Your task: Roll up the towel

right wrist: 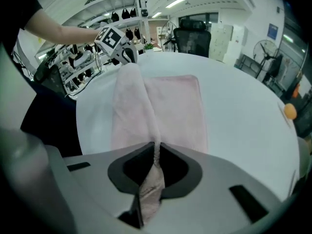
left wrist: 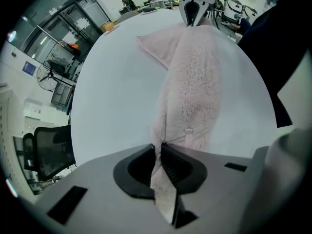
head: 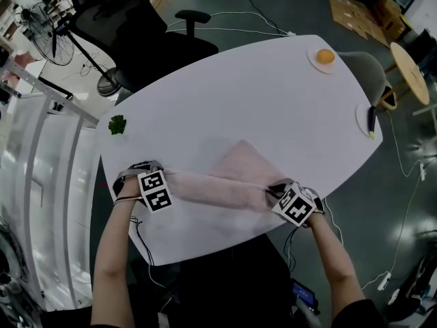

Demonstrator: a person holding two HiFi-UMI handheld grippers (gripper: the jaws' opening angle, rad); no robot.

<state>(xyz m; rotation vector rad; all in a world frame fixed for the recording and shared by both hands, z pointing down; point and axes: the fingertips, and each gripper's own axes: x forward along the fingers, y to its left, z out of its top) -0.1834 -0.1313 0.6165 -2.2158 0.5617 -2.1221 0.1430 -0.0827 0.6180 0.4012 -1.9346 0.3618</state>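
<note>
The pink towel (head: 229, 176) lies on the white counter (head: 273, 101) in the lower middle of the head view, near the counter's closest edge. Its near edge is gathered into a thick fold that stretches between the two tools, while a flat flap spreads up toward the centre of the frame. The left tool (head: 145, 171), at the lower left, is clenched on the towel's left end. In the left gripper view the cloth is pinched between the black jaws and runs away toward the top of the frame. The right tool (head: 278, 191), at the lower right, grips the other end the same way, with cloth squeezed through its jaws. Both tools point steeply down at the counter. At the upper right an orange (head: 325, 56) sits on a small plate (head: 315, 63). Toward the counter's left edge lies what looks like a small green sprig (head: 117, 124), too small to tell for sure.
</note>
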